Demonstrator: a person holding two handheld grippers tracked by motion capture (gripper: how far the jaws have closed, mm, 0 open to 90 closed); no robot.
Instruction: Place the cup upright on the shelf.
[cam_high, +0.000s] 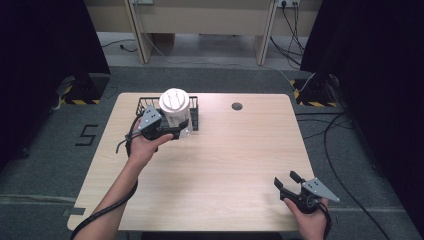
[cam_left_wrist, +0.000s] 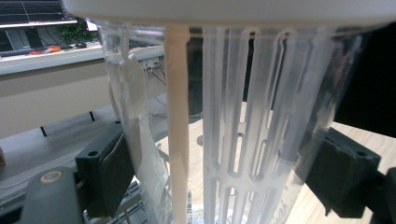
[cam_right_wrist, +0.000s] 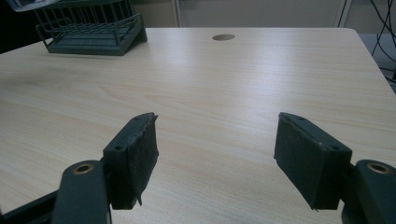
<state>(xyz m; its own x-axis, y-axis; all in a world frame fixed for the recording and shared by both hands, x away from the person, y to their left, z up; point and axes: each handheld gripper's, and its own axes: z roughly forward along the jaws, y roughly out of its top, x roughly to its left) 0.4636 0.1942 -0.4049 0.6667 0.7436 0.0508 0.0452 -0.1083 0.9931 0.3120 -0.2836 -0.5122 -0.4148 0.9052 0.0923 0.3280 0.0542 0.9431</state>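
Inspected at the table (cam_high: 215, 170). Left gripper (cam_high: 170, 131) found near the far left edge, jaws clamped on the lower body of a clear plastic container (cam_high: 176, 112) with a white lid (cam_high: 174, 99). Container seen upright, sitting between the jaws and pressed by both pads (cam_left_wrist: 116, 172), at the front edge of a black wire basket (cam_high: 145, 102) standing by the far edge. Could not be told whether resting on the basket or held just above. In the left gripper view, container (cam_left_wrist: 243, 116) noted as ribbed and slotted, with a pale stick (cam_left_wrist: 177, 130) standing inside.

Right gripper (cam_high: 290, 182) found near the near right corner, well apart from the container, jaws spread wide with nothing between. Basket (cam_right_wrist: 91, 30) and a round hole (cam_right_wrist: 223, 37) in the table recorded ahead in the right gripper view.
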